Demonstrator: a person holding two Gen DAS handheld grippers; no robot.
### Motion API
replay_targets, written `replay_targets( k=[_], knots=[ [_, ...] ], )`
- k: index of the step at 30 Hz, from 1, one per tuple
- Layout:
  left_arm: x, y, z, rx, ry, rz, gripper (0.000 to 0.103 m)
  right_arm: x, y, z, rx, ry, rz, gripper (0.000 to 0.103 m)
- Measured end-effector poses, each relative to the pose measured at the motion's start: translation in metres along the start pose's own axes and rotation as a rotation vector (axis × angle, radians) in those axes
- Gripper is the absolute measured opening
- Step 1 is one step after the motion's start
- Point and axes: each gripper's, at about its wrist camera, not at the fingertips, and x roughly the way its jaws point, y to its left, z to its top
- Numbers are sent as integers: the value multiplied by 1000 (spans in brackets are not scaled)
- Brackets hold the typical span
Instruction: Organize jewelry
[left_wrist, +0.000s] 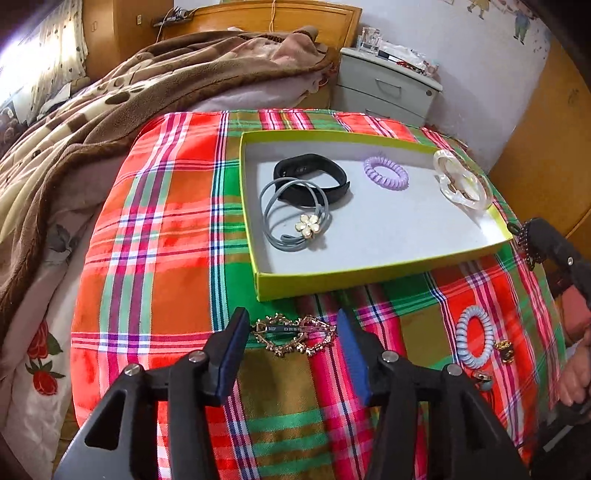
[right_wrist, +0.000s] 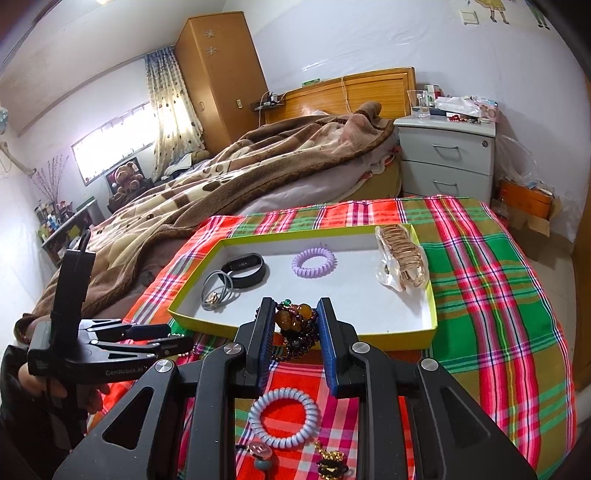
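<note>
A dark beaded bracelet with amber-coloured stones (right_wrist: 297, 326) sits pinched between the blue pads of the right gripper (right_wrist: 295, 332), held just in front of the near wall of the yellow-green tray (right_wrist: 207, 322). The tray lies toward the far edge of the plaid cloth (left_wrist: 147, 221), its white floor carrying four pieces: a black fitness band (left_wrist: 312, 177) and a grey hair tie with a cream flower charm (left_wrist: 295, 214) overlapping it at the left end, a lilac spiral hair tie (left_wrist: 386, 172) in the middle near the far wall, and a clear claw clip with gold-toned teeth (left_wrist: 461, 181) leaning at the right end.

On the cloth in front of the tray's near wall, a gold-toned ornate barrette (left_wrist: 293, 334) lies flat between the fingers of the left gripper (left_wrist: 293, 332), which stand spread wide on either side of it without touching it that I can see. Toward the cloth's near right corner lie a pale blue spiral hair tie (right_wrist: 283, 417), a small gold-and-black trinket (right_wrist: 330, 463) and a hair tie with a pink bead (right_wrist: 260, 452), close together.

Beyond the cloth's left edge a brown patterned blanket (left_wrist: 110, 110) covers the bed, and a grey bedside cabinet (right_wrist: 447, 158) stands past the far edge.
</note>
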Motion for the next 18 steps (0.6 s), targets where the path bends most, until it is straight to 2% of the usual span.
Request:
replay_targets(
  k=[5, 7, 12, 15, 18],
  knots=[
    [-4, -7, -12, 35, 16, -14, 51, 1, -1, -1, 3, 1, 2, 24],
    [-4, -12, -20, 46, 45, -30, 51, 1, -1, -1, 4, 2, 3, 24],
    [-12, -16, -27, 52, 36, -66, 51, 0, -1, -3, 9, 6, 2, 24],
    [-12, -11, -21, 67, 14, 20, 51, 0, -1, -3, 8, 5, 2, 24],
    [-6, -7, -14, 75, 14, -7, 52, 0, 0, -4, 6, 6, 3, 24]
  ],
)
